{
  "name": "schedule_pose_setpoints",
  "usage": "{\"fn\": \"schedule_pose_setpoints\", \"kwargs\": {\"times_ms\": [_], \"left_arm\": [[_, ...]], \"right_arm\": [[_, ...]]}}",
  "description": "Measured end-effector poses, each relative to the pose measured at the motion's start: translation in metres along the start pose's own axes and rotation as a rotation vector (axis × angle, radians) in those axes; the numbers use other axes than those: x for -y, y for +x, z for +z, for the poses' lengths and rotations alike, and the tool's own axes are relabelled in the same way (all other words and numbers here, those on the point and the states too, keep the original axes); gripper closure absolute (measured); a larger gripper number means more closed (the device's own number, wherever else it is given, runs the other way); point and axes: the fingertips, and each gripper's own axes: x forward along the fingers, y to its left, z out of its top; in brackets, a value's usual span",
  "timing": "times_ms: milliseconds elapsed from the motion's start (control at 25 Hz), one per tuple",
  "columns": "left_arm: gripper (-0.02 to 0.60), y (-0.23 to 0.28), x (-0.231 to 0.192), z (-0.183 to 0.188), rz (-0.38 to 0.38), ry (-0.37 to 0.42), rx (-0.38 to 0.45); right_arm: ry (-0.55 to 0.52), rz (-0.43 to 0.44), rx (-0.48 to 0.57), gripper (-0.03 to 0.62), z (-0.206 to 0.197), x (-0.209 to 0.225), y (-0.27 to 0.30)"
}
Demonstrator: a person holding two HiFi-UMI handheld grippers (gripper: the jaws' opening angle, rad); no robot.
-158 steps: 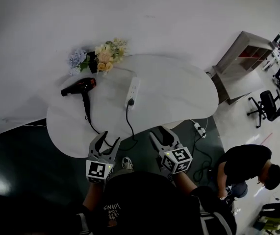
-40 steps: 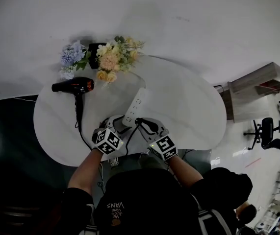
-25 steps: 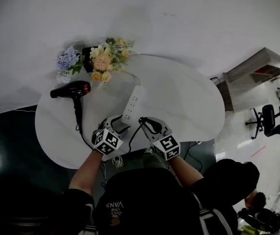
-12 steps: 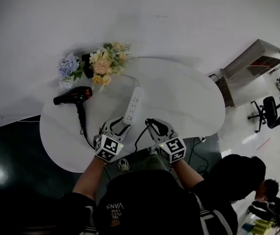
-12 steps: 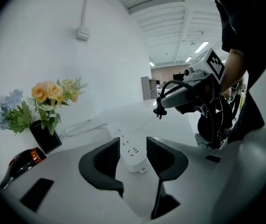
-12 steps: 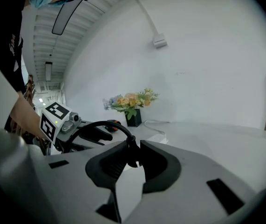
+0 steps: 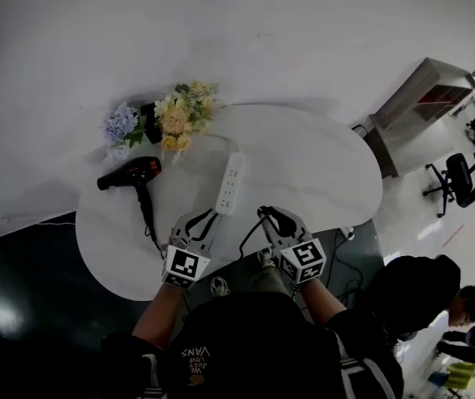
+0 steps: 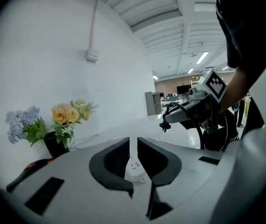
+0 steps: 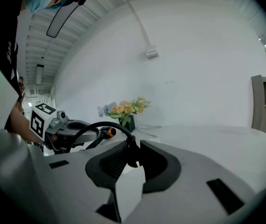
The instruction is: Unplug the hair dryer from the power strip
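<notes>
The hair dryer's black plug (image 9: 132,155) is out of the socket, pinched between the jaws of the right hand-held gripper (image 7: 272,217), which holds it in the air over the near edge of the desk (image 7: 320,165). It sits clear of the white power strip (image 7: 230,183), off toward the strip's right side. The strip lies about mid-desk, running lengthways from the near edge toward the far one. From the plug the black cord (image 9: 92,128) arches up and over toward the left, then drops past the near edge. The hair dryer (image 7: 131,172) itself, black with a red body, lies flat close to the left edge, its handle pointing at the near edge. The left hand-held gripper (image 7: 195,221) hangs just beside the strip's near end with its jaws closing, only a narrow slit between them and nothing gripped; the strip shows through that slit, down on the desk. Peach, yellow and blue flowers (image 7: 175,116) in a dark vase stand at the far-left edge against the wall. Beyond the desk's right edge are a wooden shelf (image 7: 416,98), an office chair (image 7: 462,181) and a person (image 7: 424,285) low on the floor.
</notes>
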Motion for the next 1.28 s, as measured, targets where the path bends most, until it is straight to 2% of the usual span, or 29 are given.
{"fn": "schedule_pose_setpoints", "kwargs": {"times_ms": [120, 280, 680, 960, 1280], "left_arm": [[0.531, -0.013, 0.003, 0.008, -0.006, -0.027, 0.054], [0.551, -0.033, 0.004, 0.016, -0.002, -0.024, 0.088], [0.561, -0.082, -0.003, 0.041, 0.01, -0.051, 0.185], [0.563, -0.106, 0.002, 0.043, -0.006, -0.057, 0.212], [0.563, -0.132, 0.002, 0.044, 0.008, -0.074, 0.229]], "right_arm": [[0.004, -0.018, 0.018, 0.499, 0.006, -0.004, -0.009], [0.013, -0.042, 0.051, 0.499, 0.014, -0.012, -0.021], [0.029, -0.072, 0.121, 0.499, 0.035, -0.045, -0.044], [0.036, -0.068, 0.135, 0.499, 0.042, -0.069, -0.058], [0.043, -0.055, 0.145, 0.499, 0.04, -0.092, -0.071]]}}
